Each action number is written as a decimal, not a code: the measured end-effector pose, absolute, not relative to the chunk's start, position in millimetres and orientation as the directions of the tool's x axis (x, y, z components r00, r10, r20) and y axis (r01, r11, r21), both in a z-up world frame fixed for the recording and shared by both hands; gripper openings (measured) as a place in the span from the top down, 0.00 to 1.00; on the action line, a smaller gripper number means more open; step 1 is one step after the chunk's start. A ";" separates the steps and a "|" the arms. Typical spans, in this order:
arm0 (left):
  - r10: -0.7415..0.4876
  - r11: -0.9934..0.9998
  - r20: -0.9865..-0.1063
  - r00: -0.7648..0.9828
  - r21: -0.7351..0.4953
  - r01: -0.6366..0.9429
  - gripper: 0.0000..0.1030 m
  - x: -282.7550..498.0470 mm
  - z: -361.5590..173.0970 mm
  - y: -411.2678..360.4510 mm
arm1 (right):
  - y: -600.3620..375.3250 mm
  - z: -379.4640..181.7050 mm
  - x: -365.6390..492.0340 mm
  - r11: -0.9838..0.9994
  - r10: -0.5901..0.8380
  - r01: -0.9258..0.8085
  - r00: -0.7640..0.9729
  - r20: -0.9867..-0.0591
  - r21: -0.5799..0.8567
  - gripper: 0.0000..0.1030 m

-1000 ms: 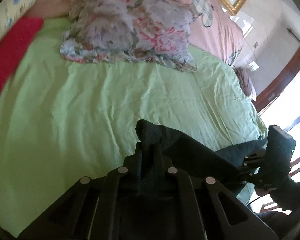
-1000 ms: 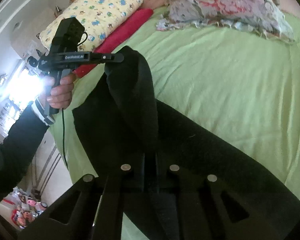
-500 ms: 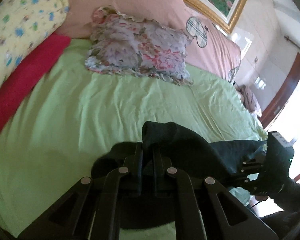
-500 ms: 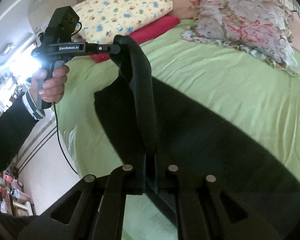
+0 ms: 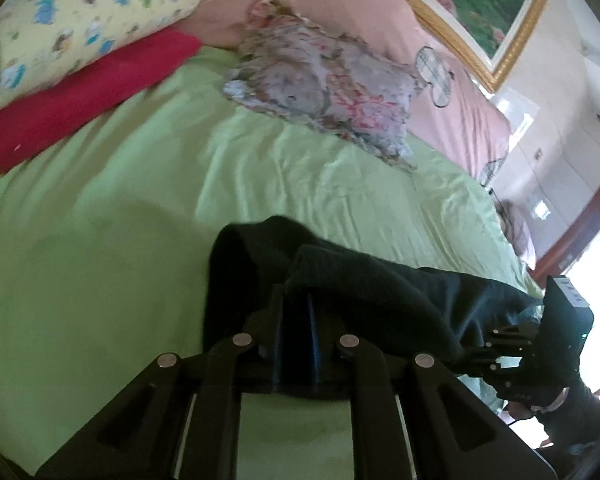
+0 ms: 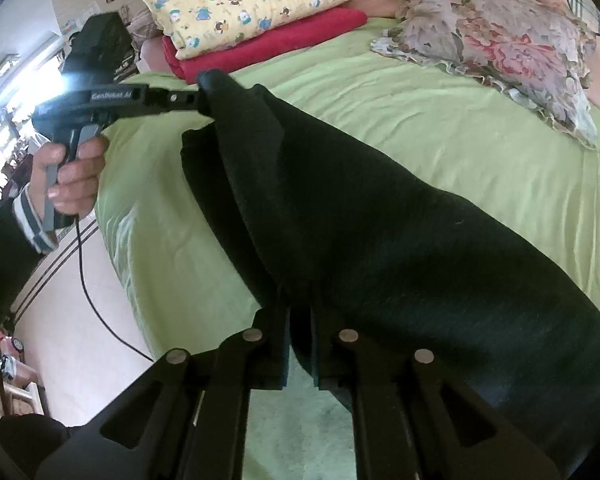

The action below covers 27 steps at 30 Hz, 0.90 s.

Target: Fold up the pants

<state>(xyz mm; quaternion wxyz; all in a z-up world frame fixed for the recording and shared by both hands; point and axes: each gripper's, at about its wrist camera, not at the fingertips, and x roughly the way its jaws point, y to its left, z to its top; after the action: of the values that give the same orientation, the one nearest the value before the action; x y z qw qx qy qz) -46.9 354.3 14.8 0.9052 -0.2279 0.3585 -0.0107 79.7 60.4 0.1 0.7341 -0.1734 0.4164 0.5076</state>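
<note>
- i am keeping the left gripper (image 5: pixel 296 316) clenched on one corner of the black pants (image 6: pixel 380 232); its jaws have just been opening a little, but the cloth is sitting between the pads and is draped over the tips.
- the right gripper (image 6: pixel 300 320) is also clenched on the dark cloth, at the other corner of the same lifted edge, and the fabric is hanging between the two claws.
- in the right wrist view i am seeing the left gripper from the side, with the person's hand (image 6: pixel 70 176) around its handle and the cloth bunched at its tip.
- the pants are lying on the green sheet (image 5: pixel 180 200) near the bed's edge, with one part lifted and the rest flat on the bed.
- their long axis is running from the lifted edge away to the right of the right wrist view; which end is the waist i cannot tell.
- i am judging that the fold is in progress: i am carrying the held edge over the flat part.
- the next move is asking for both claws to travel together, keeping the edge straight, and to release only when it is lying on the lower layer.
- farther out, the flowered pillow (image 5: pixel 332 88), the red blanket (image 5: pixel 80 104) and the yellow quilt (image 6: pixel 244 0) are lying well apart from the work.
</note>
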 end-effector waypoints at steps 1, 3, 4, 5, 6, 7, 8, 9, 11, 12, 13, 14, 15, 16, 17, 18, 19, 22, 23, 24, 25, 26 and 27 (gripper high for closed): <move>-0.177 0.893 -0.645 0.743 -0.423 -0.155 0.88 -48.9 14.5 355.2 | 60.5 0.0 78.9 0.426 0.600 -0.889 0.139 -0.788 0.168 0.90; -0.157 0.873 -0.647 0.746 -0.444 -0.201 0.86 -59.6 13.2 357.9 | 60.3 0.0 78.1 0.430 0.598 -0.887 0.141 -0.789 0.167 0.86; -0.149 0.867 -0.649 0.746 -0.449 -0.218 0.85 -61.0 13.2 360.0 | 60.1 0.4 77.8 0.429 0.599 -0.887 0.139 -0.789 0.170 0.79; -0.136 0.857 -0.651 0.747 -0.455 -0.241 0.81 -65.3 13.1 360.8 | 59.9 1.1 77.1 0.428 0.602 -0.887 0.136 -0.786 0.175 0.74; -0.124 0.845 -0.649 0.750 -0.465 -0.263 0.78 -71.3 13.3 361.5 | 59.5 2.0 76.5 0.426 0.609 -0.886 0.132 -0.782 0.182 0.62; -0.114 0.838 -0.645 0.756 -0.471 -0.276 0.76 -76.9 14.4 361.6 | 58.5 3.5 75.5 0.424 0.618 -0.886 0.131 -0.775 0.189 0.54; -0.102 0.830 -0.641 0.761 -0.476 -0.290 0.72 -82.3 15.8 360.5 | 57.2 5.4 74.6 0.424 0.627 -0.885 0.134 -0.767 0.193 0.54; -0.092 0.819 -0.635 0.767 -0.486 -0.304 0.65 -88.1 18.0 358.5 | 56.2 7.7 74.3 0.424 0.636 -0.884 0.135 -0.760 0.198 0.54; -0.080 0.805 -0.629 0.773 -0.498 -0.322 0.53 -94.8 22.2 354.3 | 54.7 11.1 74.2 0.424 0.649 -0.881 0.132 -0.750 0.211 0.54; -0.075 0.799 -0.623 0.779 -0.504 -0.327 0.49 -97.5 24.4 351.3 | 53.7 12.7 75.1 0.426 0.655 -0.878 0.131 -0.744 0.219 0.54; -0.074 0.797 -0.621 0.781 -0.507 -0.328 0.47 -99.3 26.3 348.5 | 52.1 14.8 76.9 0.430 0.663 -0.872 0.129 -0.738 0.234 0.54; -0.072 0.797 -0.623 0.779 -0.506 -0.331 0.42 -99.9 27.8 346.6 | 50.9 16.0 78.5 0.432 0.669 -0.867 0.124 -0.733 0.248 0.54; -0.061 0.795 -0.630 0.774 -0.500 -0.345 0.39 -99.6 29.1 343.0 | 48.6 17.4 81.4 0.436 0.678 -0.860 0.118 -0.725 0.267 0.54; -0.045 0.792 -0.636 0.770 -0.492 -0.360 0.39 -99.1 29.9 339.5 | 47.3 18.5 83.9 0.441 0.683 -0.853 0.118 -0.721 0.278 0.54; -0.040 0.791 -0.640 0.767 -0.489 -0.367 0.39 -98.4 29.9 337.3 | 45.0 19.6 87.3 0.449 0.690 -0.844 0.117 -0.715 0.294 0.54; -0.039 0.786 -0.644 0.764 -0.491 -0.374 0.38 -96.9 29.0 334.6 | 43.6 20.1 90.3 0.453 0.694 -0.836 0.114 -0.711 0.308 0.54; -0.042 0.778 -0.646 0.762 -0.500 -0.381 0.38 -95.6 27.4 332.5 | 40.5 20.6 94.2 0.461 0.701 -0.824 0.111 -0.705 0.328 0.54; -0.069 0.746 -0.646 0.760 -0.540 -0.390 0.38 -92.9 19.7 329.6 | 32.1 21.1 103.0 0.487 0.711 -0.793 0.115 -0.694 0.366 0.54; -0.073 0.740 -0.649 0.757 -0.544 -0.395 0.38 -91.7 17.5 328.9 | 29.4 20.7 105.3 0.495 0.711 -0.784 0.117 -0.693 0.375 0.54; -0.071 0.735 -0.654 0.753 -0.544 -0.404 0.38 -89.4 15.8 328.0 | 26.5 20.3 106.7 0.501 0.711 -0.778 0.120 -0.693 0.379 0.54; -0.069 0.732 -0.661 0.747 -0.543 -0.412 0.37 -87.9 14.2 327.6 | 23.1 20.3 108.8 0.510 0.711 -0.770 0.127 -0.692 0.383 0.54; -0.069 0.727 -0.668 0.741 -0.542 -0.421 0.37 -86.9 12.2 327.9 | 20.5 20.6 110.5 0.517 0.710 -0.764 0.132 -0.692 0.386 0.54; -0.068 0.721 -0.671 0.739 -0.545 -0.428 0.37 -86.5 10.8 328.9 | 17.7 21.2 112.1 0.523 0.710 -0.760 0.137 -0.691 0.387 0.54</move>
<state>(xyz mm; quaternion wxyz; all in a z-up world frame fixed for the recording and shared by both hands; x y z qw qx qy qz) -86.5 328.9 10.8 0.8607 -0.3585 0.3460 0.1046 112.1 17.7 21.2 0.7535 -0.0283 0.4400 0.4877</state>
